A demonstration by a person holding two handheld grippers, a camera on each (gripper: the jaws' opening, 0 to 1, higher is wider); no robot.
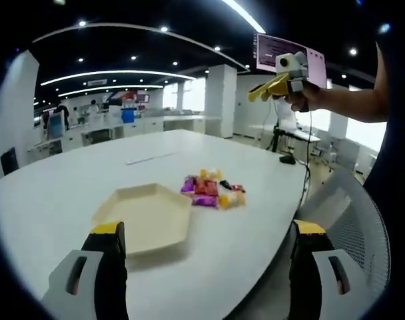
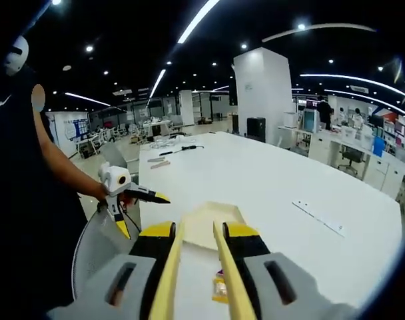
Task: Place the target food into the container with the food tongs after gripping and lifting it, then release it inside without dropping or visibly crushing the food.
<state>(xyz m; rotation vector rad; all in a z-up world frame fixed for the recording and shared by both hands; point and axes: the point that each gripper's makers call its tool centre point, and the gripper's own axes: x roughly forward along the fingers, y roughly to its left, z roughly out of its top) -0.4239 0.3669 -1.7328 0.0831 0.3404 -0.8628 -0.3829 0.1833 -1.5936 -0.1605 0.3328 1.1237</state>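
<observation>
A beige hexagonal tray [image 1: 146, 217] lies on the white table [image 1: 69, 193], just ahead of my left gripper [image 1: 209, 228], whose jaws stand wide open with nothing between them. To the tray's right sits a pile of several wrapped candies [image 1: 212, 190]. My right gripper [image 1: 282, 83] hangs high at the right, shut on yellow food tongs [image 1: 264, 88]. In the right gripper view the tongs [image 2: 172, 267] run forward between the jaws, arms apart, above a candy [image 2: 220, 288] and pointing at the tray [image 2: 212, 230]. The left gripper [image 2: 139, 212] is at the left, open.
A white mesh chair [image 1: 352, 223] stands at the table's near edge, and it is also in the right gripper view [image 2: 96, 247]. A thin strip [image 2: 319, 217] lies on the table. A person in dark clothes [image 2: 29, 200] stands at the left. Office desks fill the background.
</observation>
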